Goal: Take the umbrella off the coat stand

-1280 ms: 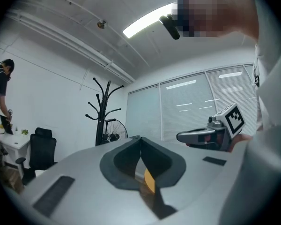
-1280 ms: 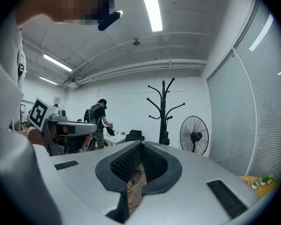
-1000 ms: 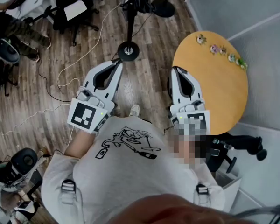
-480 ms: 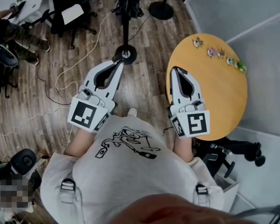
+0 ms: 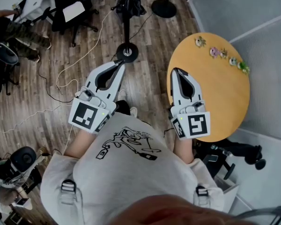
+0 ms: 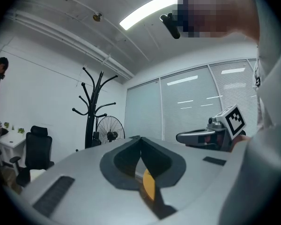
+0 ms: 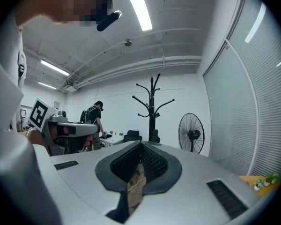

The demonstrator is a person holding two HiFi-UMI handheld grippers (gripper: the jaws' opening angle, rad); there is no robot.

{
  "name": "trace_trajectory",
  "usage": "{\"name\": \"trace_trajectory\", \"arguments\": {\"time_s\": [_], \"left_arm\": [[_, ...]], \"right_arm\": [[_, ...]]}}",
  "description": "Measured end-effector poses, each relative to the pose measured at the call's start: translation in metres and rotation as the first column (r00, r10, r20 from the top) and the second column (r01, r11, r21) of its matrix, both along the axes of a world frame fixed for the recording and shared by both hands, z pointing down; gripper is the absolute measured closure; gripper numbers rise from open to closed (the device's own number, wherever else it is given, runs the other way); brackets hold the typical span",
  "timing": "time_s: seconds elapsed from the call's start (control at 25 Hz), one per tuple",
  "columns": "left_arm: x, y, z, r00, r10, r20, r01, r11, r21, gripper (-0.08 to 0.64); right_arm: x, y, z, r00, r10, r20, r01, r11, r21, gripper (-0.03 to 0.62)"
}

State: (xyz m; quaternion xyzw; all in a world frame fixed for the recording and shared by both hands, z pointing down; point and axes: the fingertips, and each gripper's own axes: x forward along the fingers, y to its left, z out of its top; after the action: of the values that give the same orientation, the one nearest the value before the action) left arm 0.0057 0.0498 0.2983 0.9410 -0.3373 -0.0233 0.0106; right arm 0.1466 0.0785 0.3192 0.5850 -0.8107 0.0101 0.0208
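At far edge of floor (image 5: pixel 145 86), 1 coat stand (image 5: pixel 126 29) w/ top cut off in head view, umbrella can't be picked out on it; 2 grippers, left gripper (image 5: pixel 121 64) & right gripper (image 5: pixel 174 71), both closed, empty.

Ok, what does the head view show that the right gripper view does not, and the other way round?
Only the head view: the wooden floor with loose cables, the coat stand's round base, the marker cube on the right hand-held gripper. Only the right gripper view: the stand's upper hooks and the ceiling lights. Both: the coat stand, the fan, the left hand-held gripper, the yellow table's edge with small toys.
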Motion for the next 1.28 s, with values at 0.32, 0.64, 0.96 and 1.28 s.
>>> {"name": "trace_trajectory", "arguments": {"time_s": [0.32, 0.64, 0.96, 1.28], "left_arm": [[0.004, -0.009, 0.002, 1.000, -0.005, -0.009, 0.005, 1.000, -0.004, 0.552], [0.008, -0.044, -0.002, 1.000, -0.014, -0.022, 0.014, 1.000, -0.003, 0.552], [0.005, -0.092, -0.006, 0.999, -0.024, -0.028, 0.024, 1.000, 0.009, 0.552], [-0.005, -0.147, -0.012, 0.999, -0.031, -0.037, 0.031, 0.999, 0.009, 0.552]], "right_arm": [[0.003, -0.011, 0.003, 1.000, -0.002, -0.003, 0.002, 1.000, 0.001, 0.577], [0.009, -0.044, -0.001, 1.000, -0.009, -0.011, 0.009, 1.000, -0.002, 0.577], [0.006, -0.093, -0.006, 1.000, -0.022, -0.020, 0.022, 1.000, 0.008, 0.577], [-0.007, -0.150, -0.013, 0.999, -0.037, -0.032, 0.038, 0.999, 0.012, 0.577]]}}
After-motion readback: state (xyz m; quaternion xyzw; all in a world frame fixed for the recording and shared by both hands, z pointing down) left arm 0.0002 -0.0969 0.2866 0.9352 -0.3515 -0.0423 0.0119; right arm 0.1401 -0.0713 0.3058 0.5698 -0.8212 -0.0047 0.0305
